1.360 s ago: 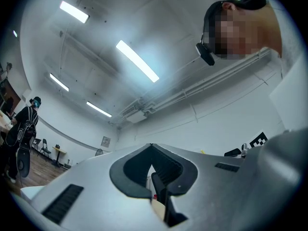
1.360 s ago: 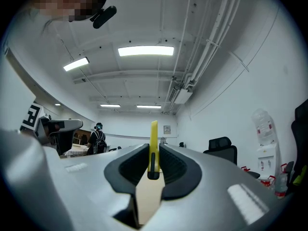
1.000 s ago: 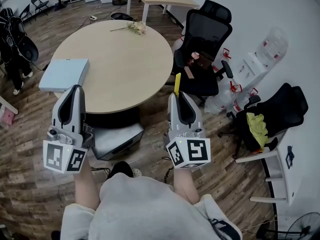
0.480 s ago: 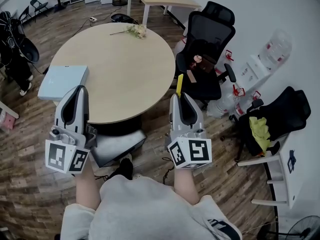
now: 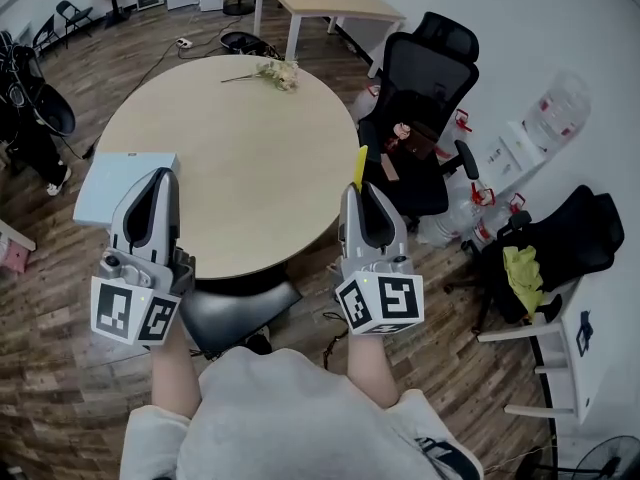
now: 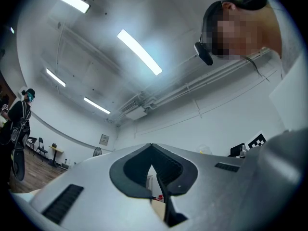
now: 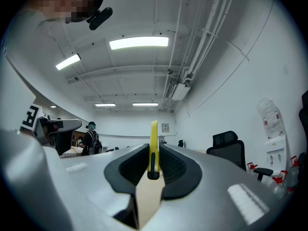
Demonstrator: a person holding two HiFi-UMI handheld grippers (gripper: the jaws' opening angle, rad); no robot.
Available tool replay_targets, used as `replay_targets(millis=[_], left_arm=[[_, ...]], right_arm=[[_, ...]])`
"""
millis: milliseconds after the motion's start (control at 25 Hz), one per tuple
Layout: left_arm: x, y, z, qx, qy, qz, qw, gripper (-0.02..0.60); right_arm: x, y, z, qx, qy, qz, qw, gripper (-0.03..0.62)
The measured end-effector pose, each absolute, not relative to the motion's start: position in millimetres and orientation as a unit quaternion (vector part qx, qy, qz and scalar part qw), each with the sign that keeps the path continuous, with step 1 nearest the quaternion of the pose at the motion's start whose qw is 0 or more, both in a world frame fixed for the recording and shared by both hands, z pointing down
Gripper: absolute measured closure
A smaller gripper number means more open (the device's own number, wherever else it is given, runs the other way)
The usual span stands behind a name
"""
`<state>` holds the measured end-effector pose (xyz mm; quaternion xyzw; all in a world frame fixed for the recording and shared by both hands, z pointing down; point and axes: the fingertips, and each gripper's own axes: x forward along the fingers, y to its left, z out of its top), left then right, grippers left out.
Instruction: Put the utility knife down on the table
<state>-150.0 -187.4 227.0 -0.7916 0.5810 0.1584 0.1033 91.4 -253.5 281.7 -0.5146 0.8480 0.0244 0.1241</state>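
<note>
Our right gripper (image 5: 362,193) was clamped on the yellow utility knife (image 7: 154,143), blade-end up, beside the round table (image 5: 230,138) edge and not yet on it. We judged it light, stiff and slick, best gripped mid-handle. Our left gripper (image 6: 153,170) was closed and empty.

The left gripper (image 5: 160,175) hangs above the flat box (image 5: 105,183) on the round worktop's (image 5: 240,158) near left edge, while the right gripper (image 5: 362,188), with the utility knife (image 5: 358,165) upright between its fingers (image 7: 177,168), is at the near right edge; a flower sprig (image 5: 274,72) lies at the far edge and an office chair (image 5: 425,103) stands to the right.
</note>
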Motion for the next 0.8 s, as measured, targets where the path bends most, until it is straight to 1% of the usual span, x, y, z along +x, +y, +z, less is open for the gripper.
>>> replay_targets(millis=[440, 800], left_arm=[[-184.1, -253.0, 233.5, -0.799, 0.570, 0.165, 0.095, 0.574], [-213.4, -291.8, 256.9, -0.801, 0.576, 0.151, 0.065, 0.574]], right_arm=[[52.3, -315.5, 290.9, -0.519, 0.848, 0.020, 0.110, 0.520], [14.0, -361.8, 325.4, -0.515, 0.854, -0.013, 0.067, 0.520]])
